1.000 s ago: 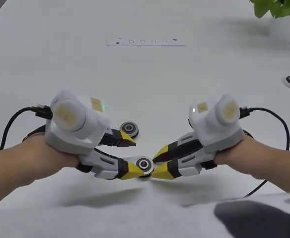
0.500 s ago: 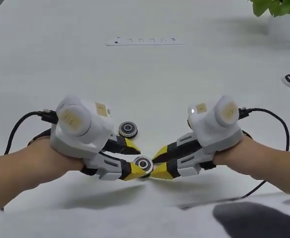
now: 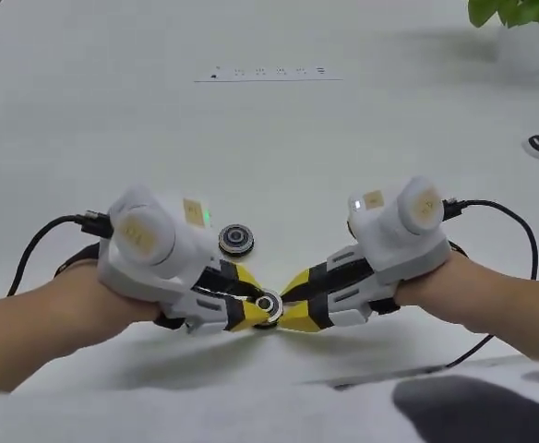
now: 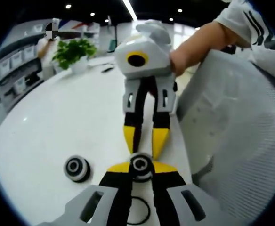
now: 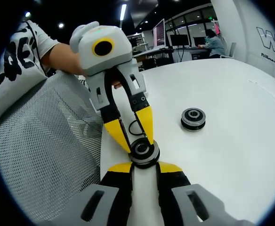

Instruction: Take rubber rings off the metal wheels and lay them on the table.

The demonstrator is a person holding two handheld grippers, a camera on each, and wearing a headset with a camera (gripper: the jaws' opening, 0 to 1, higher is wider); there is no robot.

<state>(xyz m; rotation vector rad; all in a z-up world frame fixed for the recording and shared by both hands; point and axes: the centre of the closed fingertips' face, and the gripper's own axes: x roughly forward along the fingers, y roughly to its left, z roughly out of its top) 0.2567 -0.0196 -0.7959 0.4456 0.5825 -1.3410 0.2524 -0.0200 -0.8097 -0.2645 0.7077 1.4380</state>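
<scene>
Left gripper (image 4: pixel 141 168): jaws narrow, clamped on either side of a metal wheel (image 4: pixel 141 163), near the front edge of the white table (image 3: pixel 362 120). Right gripper (image 5: pixel 145 167): faces the left one, jaws narrow, tips touching the same wheel; whether they actually grip it is hard to tell. Second wheel (image 3: pixel 236 239): flat on the table, just beyond the grippers. Loose rubber ring (image 4: pixel 137 213): black, on the table beneath the left jaws.

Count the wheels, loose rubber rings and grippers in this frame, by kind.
Metal wheels: 2, the held wheel and the free wheel
Loose rubber ring: 1
Grippers: 2, left gripper and right gripper
Total: 5
</scene>
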